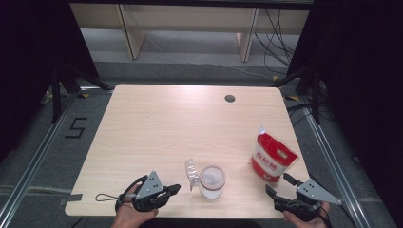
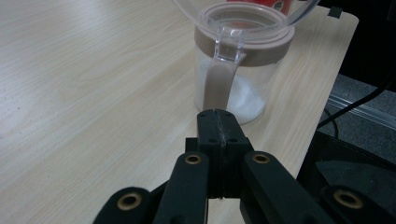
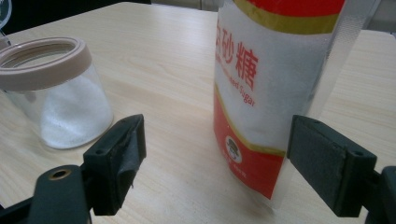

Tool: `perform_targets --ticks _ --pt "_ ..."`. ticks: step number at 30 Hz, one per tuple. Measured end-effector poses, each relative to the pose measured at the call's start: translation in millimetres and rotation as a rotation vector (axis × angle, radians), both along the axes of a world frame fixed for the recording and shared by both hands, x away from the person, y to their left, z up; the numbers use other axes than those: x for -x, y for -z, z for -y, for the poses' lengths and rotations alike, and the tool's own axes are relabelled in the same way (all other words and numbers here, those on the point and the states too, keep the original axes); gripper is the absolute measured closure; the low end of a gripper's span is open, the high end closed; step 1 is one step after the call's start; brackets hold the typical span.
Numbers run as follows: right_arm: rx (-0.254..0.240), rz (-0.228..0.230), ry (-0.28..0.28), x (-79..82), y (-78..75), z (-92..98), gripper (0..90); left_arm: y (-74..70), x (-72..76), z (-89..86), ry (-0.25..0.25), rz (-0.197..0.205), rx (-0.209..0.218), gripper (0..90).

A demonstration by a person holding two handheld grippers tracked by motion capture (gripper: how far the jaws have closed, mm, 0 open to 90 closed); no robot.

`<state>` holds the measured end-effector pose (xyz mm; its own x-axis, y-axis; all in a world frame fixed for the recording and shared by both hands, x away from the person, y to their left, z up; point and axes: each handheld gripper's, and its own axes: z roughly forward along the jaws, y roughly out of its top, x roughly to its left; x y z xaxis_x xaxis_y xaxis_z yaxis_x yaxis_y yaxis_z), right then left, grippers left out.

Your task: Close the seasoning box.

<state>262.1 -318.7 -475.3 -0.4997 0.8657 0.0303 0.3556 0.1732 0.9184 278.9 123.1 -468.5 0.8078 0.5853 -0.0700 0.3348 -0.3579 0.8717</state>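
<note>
The red-and-white bag (image 3: 271,93) at frame right reads "砂糖"; right gripper (image 3: 233,172) gapes around it, left gripper (image 2: 218,135) clenched empty.

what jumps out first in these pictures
The red and white sugar bag stands upright near the table's right edge, just ahead of the open right tongs. At the front middle sits a clear jar holding white grains, its hinged lid flipped open toward the shut left tongs.
</note>
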Motion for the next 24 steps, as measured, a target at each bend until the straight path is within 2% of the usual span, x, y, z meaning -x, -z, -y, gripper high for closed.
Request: perform_targets --ticks 2,5,6,9,12,13,16,17,18,22,23,24 --pt "-0.002 -0.001 -0.001 0.0 0.2 -0.4 20.3 -1.6 -1.9 1.5 0.016 0.015 -0.005 89.5" --pt "0.001 0.002 -0.005 -0.1 0.2 -0.5 20.3 -2.9 -1.4 4.0 0.002 0.004 -0.002 89.5" --pt "0.001 0.002 -0.005 -0.1 0.2 -0.6 20.3 -4.0 -3.1 4.7 0.009 0.012 -0.014 89.4" --pt "-0.002 0.002 -0.005 -0.1 0.2 -0.5 20.2 -4.4 -4.1 8.4 0.017 0.008 0.001 89.5" --pt "0.000 0.001 -0.005 -0.1 0.2 -0.6 20.3 -5.4 -4.9 11.5 0.021 0.016 -0.006 89.5" --pt "0.002 0.000 -0.005 -0.1 0.2 -0.6 20.3 -6.5 -6.4 11.5 0.039 0.031 -0.019 89.5" --pt "0.001 -0.001 -0.008 -0.2 0.3 -0.7 20.2 -7.9 -6.3 12.7 0.036 0.028 -0.013 89.5" --pt "-0.001 -0.004 -0.007 0.0 0.3 -0.9 20.3 -8.5 -6.2 13.2 0.030 0.023 -0.006 89.5" --pt "-0.029 -0.042 0.006 2.6 0.0 -3.1 20.2 -10.0 -7.0 13.5 0.045 0.017 -0.001 89.5" --pt "-0.023 -0.034 0.002 2.0 0.2 -2.8 20.3 -11.8 -6.2 16.0 0.040 0.028 -0.002 89.5" --pt "-0.018 -0.019 -0.007 0.6 0.5 -2.1 20.3 -12.7 -7.1 16.1 0.055 0.040 -0.014 89.5" --pt "-0.022 -0.021 -0.013 0.1 0.8 -2.1 20.3 -12.8 -5.9 18.3 0.046 0.026 0.001 89.5"
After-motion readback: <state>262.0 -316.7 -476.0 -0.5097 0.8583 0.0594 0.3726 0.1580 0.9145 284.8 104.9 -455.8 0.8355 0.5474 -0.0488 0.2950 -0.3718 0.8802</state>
